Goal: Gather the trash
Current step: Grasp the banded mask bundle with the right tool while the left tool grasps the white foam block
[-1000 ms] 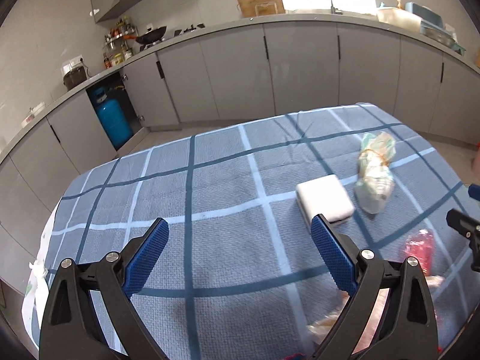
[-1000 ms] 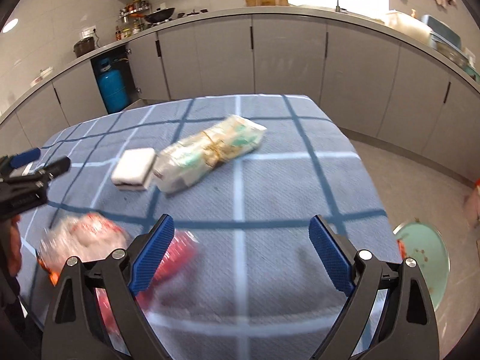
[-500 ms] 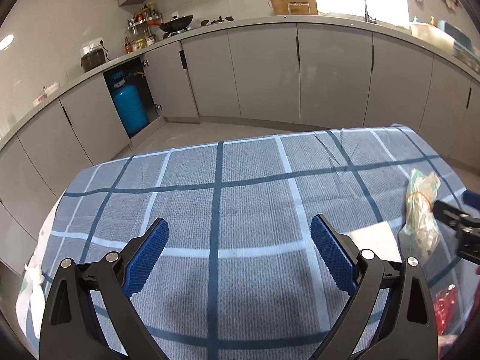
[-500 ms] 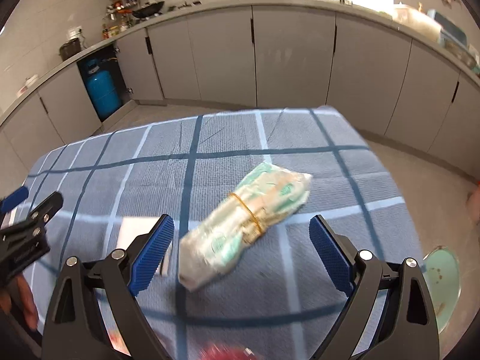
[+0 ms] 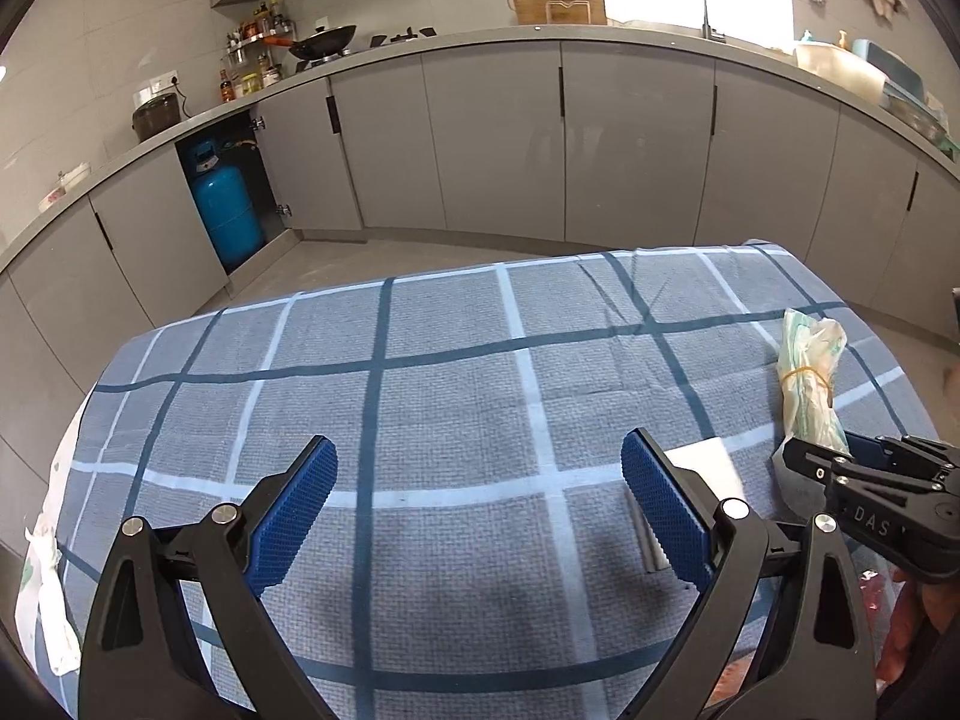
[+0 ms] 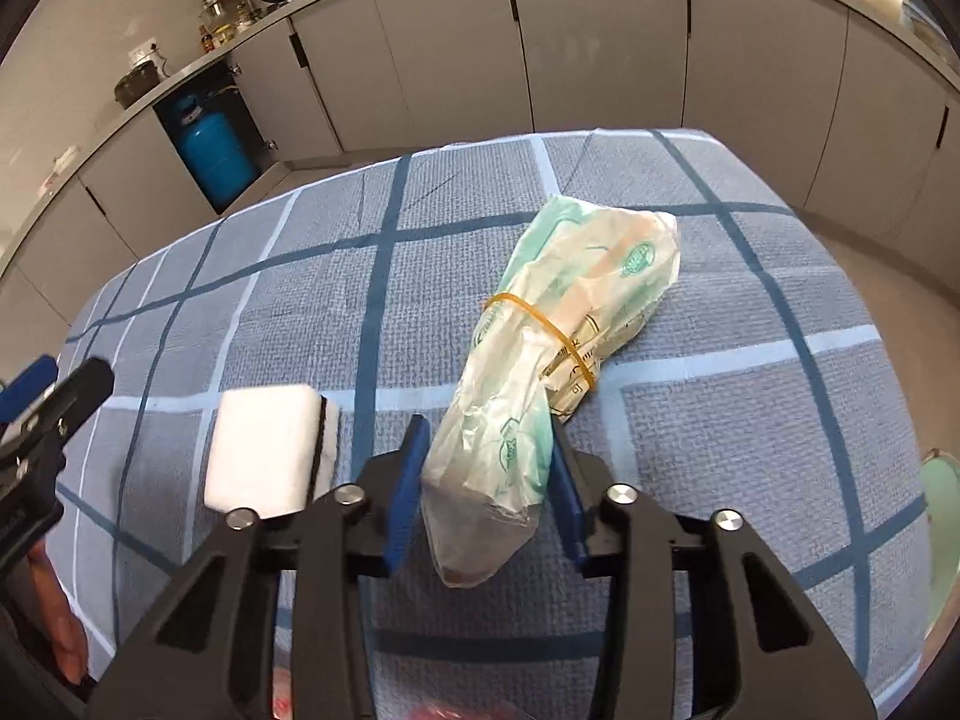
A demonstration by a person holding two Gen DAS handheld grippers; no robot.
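Tabletop [image 6: 750, 420] under blue checked cloth; my left gripper [image 5: 480, 510] hovers over bare cloth, jaws spread, nothing between; my right gripper [image 6: 489, 480] is closing, jaws pinching the near end of the rubber-banded plastic bag bundle [image 6: 570, 324], which lies right of centre; white sponge [image 6: 264, 450] just left of it.

Surface [image 6: 750, 432] covered in coarse woven cloth, matt, blue-grey check. Bundle [image 6: 558, 354]: thin crinkled plastic bags, translucent, slightly glossy, green print, bound by a tan rubber band [image 6: 540, 324]. White block [image 6: 264, 450]: soft matt foam-like sponge with a dark edge layer. Right hand-held gripper [image 6: 486, 480]: matt black plastic arms, shiny metal screws, blue textured rubbery pads; left hand-held gripper [image 5: 480, 504] same. Cabinets [image 5: 498, 132] smooth grey, satin sheen. Gas cylinder [image 5: 227, 210] glossy blue painted metal.
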